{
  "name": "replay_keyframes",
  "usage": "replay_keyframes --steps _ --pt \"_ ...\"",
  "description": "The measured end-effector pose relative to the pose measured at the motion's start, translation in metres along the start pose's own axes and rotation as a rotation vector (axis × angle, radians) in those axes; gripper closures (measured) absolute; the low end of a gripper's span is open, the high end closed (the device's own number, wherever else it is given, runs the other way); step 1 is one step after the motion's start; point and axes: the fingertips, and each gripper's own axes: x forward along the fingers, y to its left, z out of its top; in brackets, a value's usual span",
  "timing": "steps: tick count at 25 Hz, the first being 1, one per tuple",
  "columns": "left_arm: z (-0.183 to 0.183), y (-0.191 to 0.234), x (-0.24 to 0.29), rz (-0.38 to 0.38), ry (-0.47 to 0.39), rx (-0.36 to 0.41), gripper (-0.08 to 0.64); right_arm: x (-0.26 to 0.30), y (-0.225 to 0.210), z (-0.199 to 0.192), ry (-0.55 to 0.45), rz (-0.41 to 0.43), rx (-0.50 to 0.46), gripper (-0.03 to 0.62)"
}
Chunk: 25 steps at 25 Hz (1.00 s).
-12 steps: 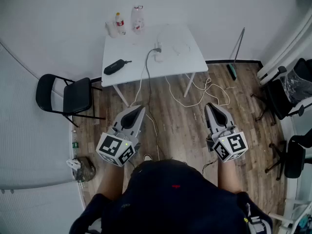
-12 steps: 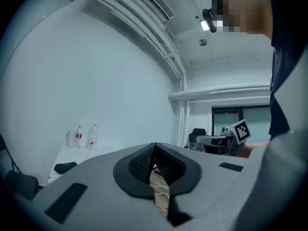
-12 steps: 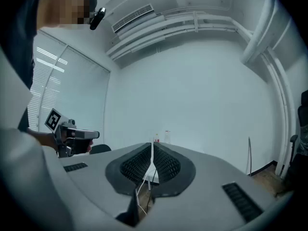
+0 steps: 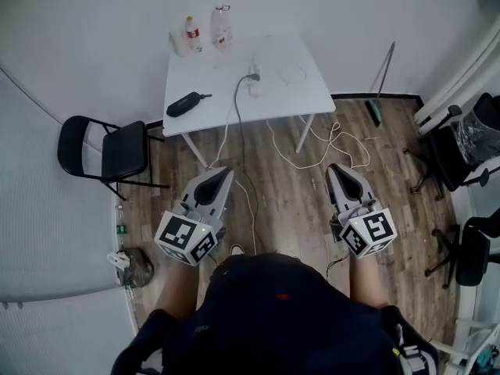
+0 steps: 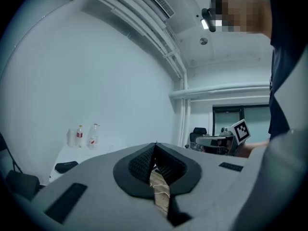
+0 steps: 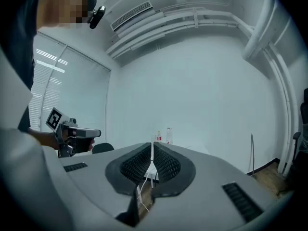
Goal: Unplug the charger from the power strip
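Head view looks down on the charger [image 4: 253, 75], a small thing far off on the white table [image 4: 205, 73]. It seems to sit in the white power strip [image 4: 255, 89], but it is too small to be sure. A grey wire [image 4: 233, 109] runs from it, over the near edge of the table and down to the floor. A black pouch [image 4: 185, 104] lies on the left part of the table, apart from the strip. A few bottles [image 4: 221, 26] stand at the back left corner.

The table stands against a plain white wall [image 4: 351, 6]. The wood floor [image 4: 285, 198] is brown. White wires [image 4: 332, 148] lie in loops on it, under the right side of the table. A black chair [image 4: 105, 153] stands to the left of the table. A thin stick [image 4: 383, 73] leans on the wall to the right, and dark office chairs [image 4: 469, 143] stand at the far right.

The person [image 4: 281, 319] stands well back from the table. The left gripper [image 4: 225, 172] and the right gripper [image 4: 334, 169] are held out level, side by side, over the floor. Each gripper's own view shows its jaws closed tip to tip, with nothing held between them.

Half a second ago it all looked nearly the same. Both grippers are in the same spots, far from the table. The charger, the strip and the pouch have not moved.
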Motion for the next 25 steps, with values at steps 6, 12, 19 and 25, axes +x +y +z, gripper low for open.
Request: replay_keyframes --steps 6,12,19,25 --pt "-0.005 0.019 -0.01 0.032 -0.004 -0.021 0.541 0.016 0.014 -0.012 0.024 0.038 0.018 0.56" --pt "-0.01 0.051 -0.027 0.041 -0.016 -0.045 0.541 0.045 0.042 -0.021 0.062 0.056 0.01 0.56" --pt "-0.017 0.096 -0.059 0.012 0.007 0.008 0.541 0.088 0.095 -0.032 0.089 0.046 -0.039 0.56" --pt "-0.018 0.128 -0.064 -0.007 0.006 -0.014 0.541 0.115 0.117 -0.04 0.1 0.05 -0.029 0.56"
